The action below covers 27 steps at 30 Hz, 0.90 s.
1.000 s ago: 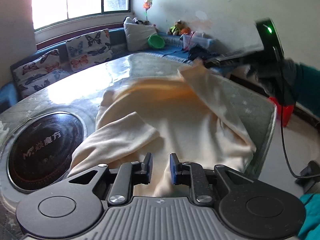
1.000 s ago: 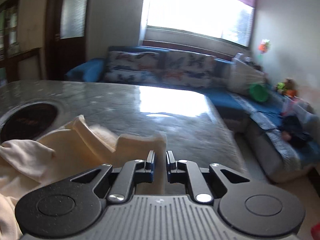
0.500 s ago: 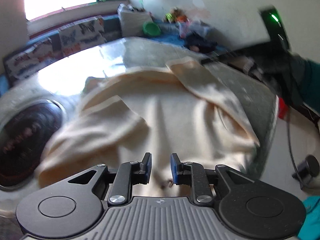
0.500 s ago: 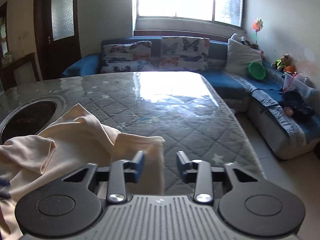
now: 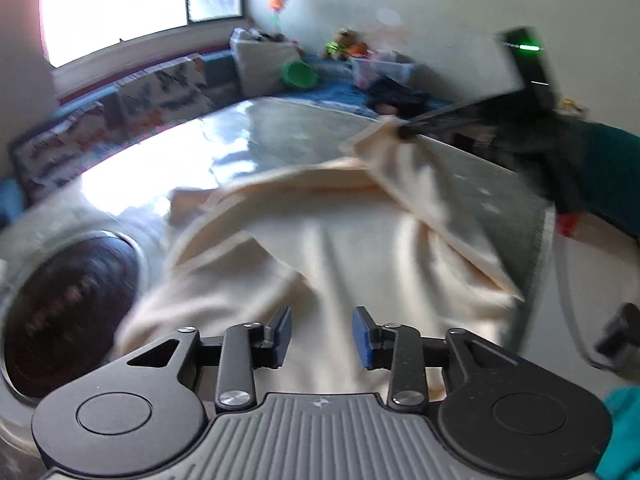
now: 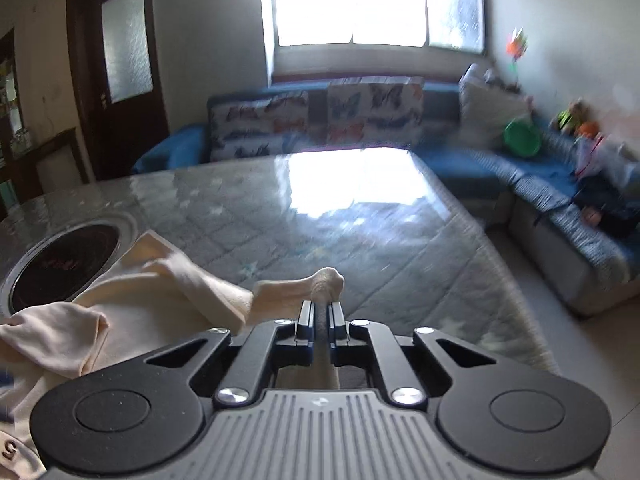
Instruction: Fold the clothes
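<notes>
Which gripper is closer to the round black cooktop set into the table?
Left. The left gripper hovers open above the cream garment, with the cooktop just to its left. The right gripper pinches the garment's far corner, away from the cooktop.

Cream garment (image 5: pixel 360 248) crumpled on table, sleeve lifted.

Right gripper (image 6: pixel 320 309) pinches a bunched corner of the cream-coloured soft garment (image 6: pixel 168 300) — lifted off the grey quilted table top (image 6: pixel 360 240), w/ round black inset plate (image 6: pixel 64 264) at left.
</notes>
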Motion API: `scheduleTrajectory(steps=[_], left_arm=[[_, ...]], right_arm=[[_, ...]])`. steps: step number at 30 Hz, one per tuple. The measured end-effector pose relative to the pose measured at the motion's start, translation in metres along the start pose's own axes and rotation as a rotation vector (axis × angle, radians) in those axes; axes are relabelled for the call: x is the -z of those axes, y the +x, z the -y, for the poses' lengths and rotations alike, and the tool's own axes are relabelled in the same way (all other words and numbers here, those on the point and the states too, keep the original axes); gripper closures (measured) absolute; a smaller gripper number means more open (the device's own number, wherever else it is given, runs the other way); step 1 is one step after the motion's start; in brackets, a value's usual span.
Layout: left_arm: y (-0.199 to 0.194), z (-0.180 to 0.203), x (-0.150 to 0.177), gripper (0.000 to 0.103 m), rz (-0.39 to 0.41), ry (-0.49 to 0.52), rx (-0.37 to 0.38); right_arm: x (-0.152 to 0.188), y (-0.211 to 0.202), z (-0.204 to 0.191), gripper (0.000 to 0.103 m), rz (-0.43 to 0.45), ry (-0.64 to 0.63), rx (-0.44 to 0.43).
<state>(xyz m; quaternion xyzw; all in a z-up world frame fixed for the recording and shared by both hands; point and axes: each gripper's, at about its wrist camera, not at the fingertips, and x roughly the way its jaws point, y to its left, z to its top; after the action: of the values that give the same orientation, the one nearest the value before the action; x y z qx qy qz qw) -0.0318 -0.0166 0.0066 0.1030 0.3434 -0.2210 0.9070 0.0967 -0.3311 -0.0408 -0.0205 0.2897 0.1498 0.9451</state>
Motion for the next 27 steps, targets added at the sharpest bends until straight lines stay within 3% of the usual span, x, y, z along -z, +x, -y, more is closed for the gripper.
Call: scheduleTrajectory(steps=[5,9,11,12,14,17,19,23,27], left_arm=[[0.031,-0.004,-0.010,0.060,-0.005,0.024,-0.064],[0.052,-0.008,-0.008,0.061,-0.031,0.031,-0.088],[0.059,-0.011,-0.006,0.069,-0.037,0.030,-0.098],[0.060,-0.014,-0.005,0.084,-0.030,0.022,-0.098],[0.057,-0.021,-0.005,0.095,-0.013,-0.013,-0.109],[0.039,-0.043,-0.006,0.098,0.041,-0.102,-0.184],[0.021,-0.063,-0.005,0.098,0.081,-0.176,-0.243],[-0.021,-0.111,0.007,0.099,0.151,-0.349,-0.381],[-0.058,-0.150,0.033,0.099,0.173,-0.484,-0.504]], right_arm=[[0.007,-0.031,0.027,0.098,0.032,0.018,0.119],[0.023,-0.042,0.052,0.097,-0.003,0.064,0.207],[0.033,-0.043,0.059,0.094,-0.034,0.062,0.242],[0.037,-0.044,0.061,0.087,-0.043,0.062,0.260],[0.041,-0.045,0.064,0.074,-0.045,0.066,0.285],[0.037,-0.048,0.061,0.069,-0.020,0.066,0.278],[0.034,-0.049,0.055,0.060,-0.005,0.047,0.250],[0.028,-0.041,0.031,0.055,-0.011,-0.007,0.142],[0.026,-0.021,0.002,0.054,-0.053,-0.056,0.035]])
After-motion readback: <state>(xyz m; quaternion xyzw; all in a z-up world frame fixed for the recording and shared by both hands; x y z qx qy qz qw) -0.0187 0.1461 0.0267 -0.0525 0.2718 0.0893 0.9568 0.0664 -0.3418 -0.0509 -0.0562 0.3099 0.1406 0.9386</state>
